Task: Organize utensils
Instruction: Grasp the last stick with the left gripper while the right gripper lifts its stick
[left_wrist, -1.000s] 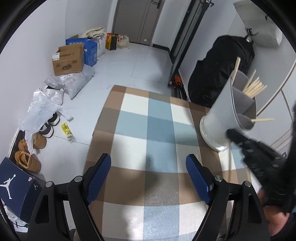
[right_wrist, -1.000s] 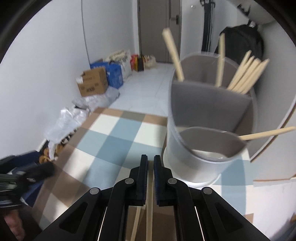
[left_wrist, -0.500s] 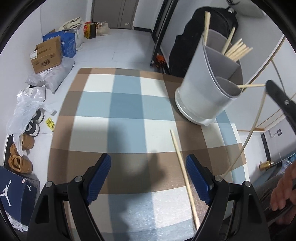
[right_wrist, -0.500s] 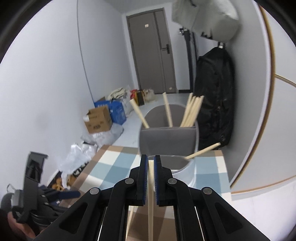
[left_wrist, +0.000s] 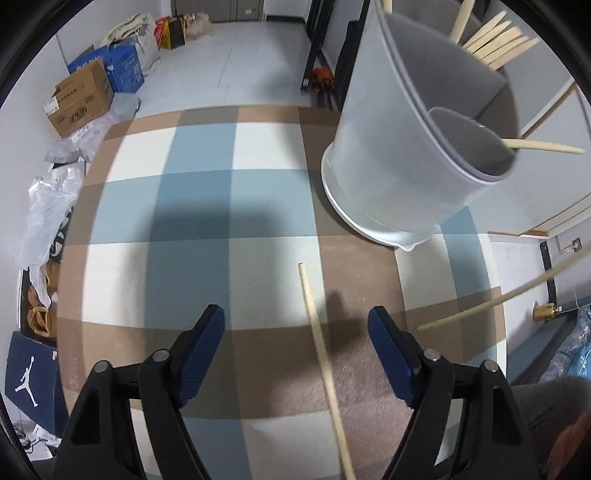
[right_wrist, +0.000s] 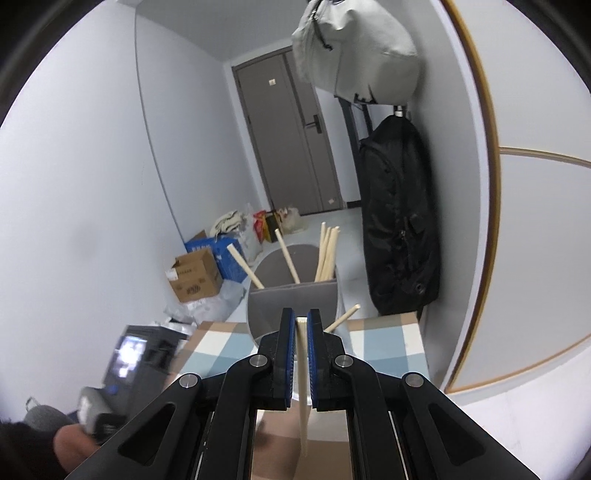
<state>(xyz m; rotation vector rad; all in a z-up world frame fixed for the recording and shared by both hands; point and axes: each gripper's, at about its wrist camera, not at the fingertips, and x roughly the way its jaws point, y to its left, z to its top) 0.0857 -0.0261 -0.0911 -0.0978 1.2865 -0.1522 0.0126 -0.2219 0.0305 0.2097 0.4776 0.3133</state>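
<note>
One chopstick (left_wrist: 325, 369) lies on the checked cloth (left_wrist: 192, 206) low in the left-wrist frame, between the narrowing jaws of the left gripper (left_wrist: 295, 343), whose pads do not touch it. The grey holder (left_wrist: 399, 155) with more chopsticks stands upper right. In the right-wrist view, the right gripper (right_wrist: 302, 332) is clamped on a second chopstick (right_wrist: 303, 398), holder just beyond.

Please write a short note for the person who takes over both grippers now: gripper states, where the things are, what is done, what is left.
Right gripper: shut on one pale wooden chopstick, raised before the grey round divided plastic holder.
Left gripper: jaws closing, pads not touching the loose wooden chopstick lying between them on the checked tablecloth.
Done: several chopsticks stand in the holder.
Left: drop in the held one, pick up the loose one.
</note>
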